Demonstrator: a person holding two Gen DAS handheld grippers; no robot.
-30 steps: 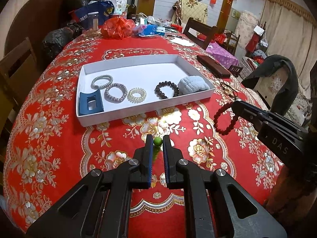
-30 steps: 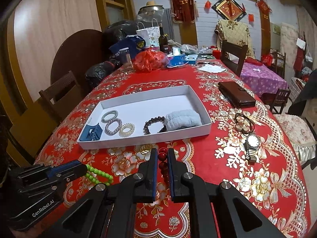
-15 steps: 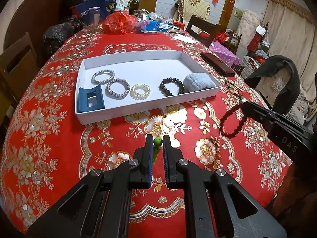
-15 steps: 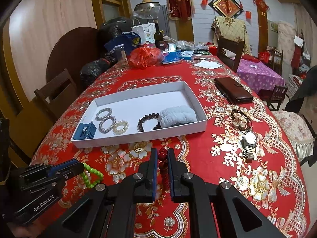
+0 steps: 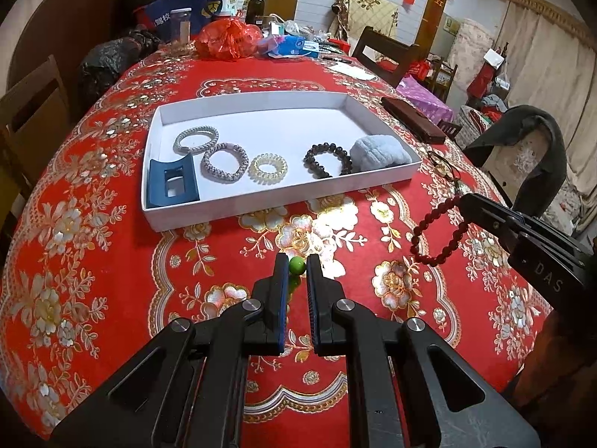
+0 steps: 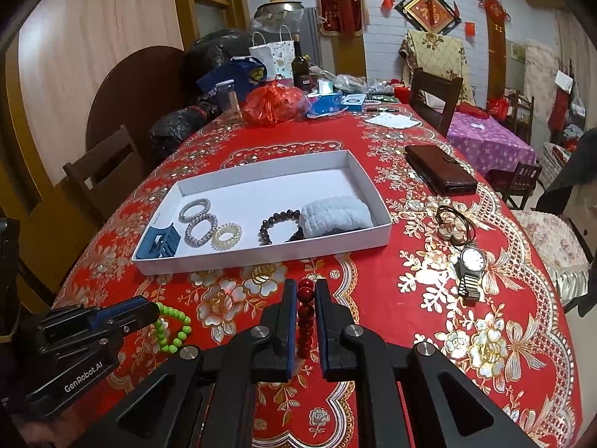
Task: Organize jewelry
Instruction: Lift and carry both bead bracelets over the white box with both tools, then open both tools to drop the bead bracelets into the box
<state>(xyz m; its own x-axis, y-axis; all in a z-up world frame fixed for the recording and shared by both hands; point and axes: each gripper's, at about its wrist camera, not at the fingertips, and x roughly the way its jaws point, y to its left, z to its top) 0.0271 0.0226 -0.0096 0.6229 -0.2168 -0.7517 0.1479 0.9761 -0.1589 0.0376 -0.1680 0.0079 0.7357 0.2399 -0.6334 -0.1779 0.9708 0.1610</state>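
Two grippers have risen since a second ago, both short of the white cardboard tray (image 6: 380, 229). Left gripper (image 5: 297, 266) clenched on the round glossy green bead bracelet (image 6: 172, 326); right gripper (image 6: 306, 292) clenched on the dark red bead bracelet (image 5: 434, 240), both dangling before the tray.

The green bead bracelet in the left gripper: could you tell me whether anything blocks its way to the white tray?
Nothing visible does: only bare tablecloth lies between the green bead bracelet and the white tray, whose low front wall must be cleared.
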